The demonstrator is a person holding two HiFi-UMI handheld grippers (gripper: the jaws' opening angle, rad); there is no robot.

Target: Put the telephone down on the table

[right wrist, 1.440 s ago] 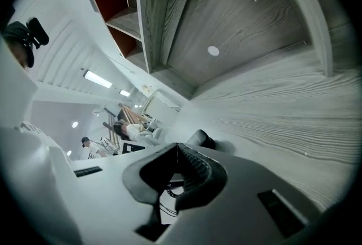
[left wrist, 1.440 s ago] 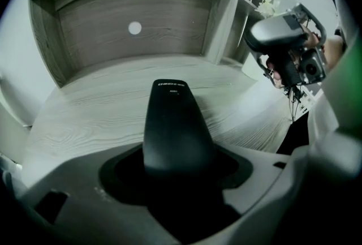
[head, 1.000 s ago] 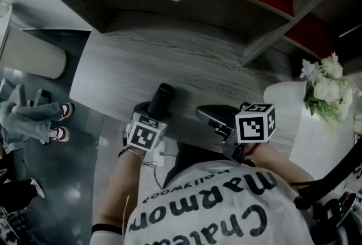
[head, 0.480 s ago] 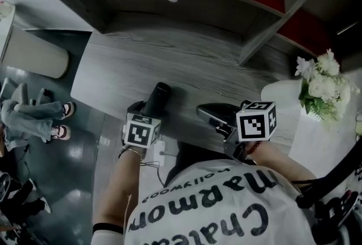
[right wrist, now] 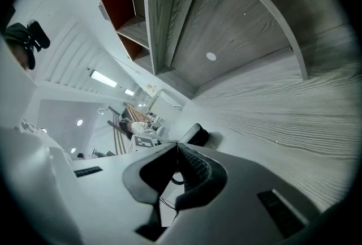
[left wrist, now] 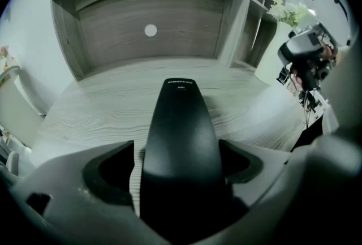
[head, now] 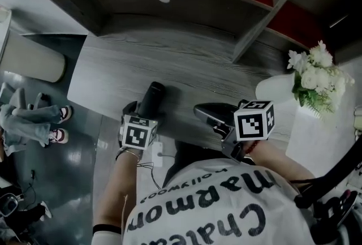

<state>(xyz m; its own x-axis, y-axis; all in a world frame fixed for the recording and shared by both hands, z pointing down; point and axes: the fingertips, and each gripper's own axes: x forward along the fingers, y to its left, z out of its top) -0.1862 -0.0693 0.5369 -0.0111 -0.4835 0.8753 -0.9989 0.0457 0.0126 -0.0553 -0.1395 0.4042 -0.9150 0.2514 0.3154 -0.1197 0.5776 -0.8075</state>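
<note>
1 telephone [left wrist: 180, 119] on table [left wrist: 102, 102], inside left gripper [left wrist: 180, 150], jaws just opened wide; right gripper [right wrist: 176, 150] closed, empty.

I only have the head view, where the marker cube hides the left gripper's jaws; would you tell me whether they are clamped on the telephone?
Observer: They do not look clamped. In the left gripper view the left gripper has just been opening its jaws. The telephone lies between them, and one ribbed pad shows clear of it.
Operator: Thank you. Is the right gripper carrying anything?
Observer: No. The right gripper view shows the right gripper with its jaws closed together and nothing between them.
</note>
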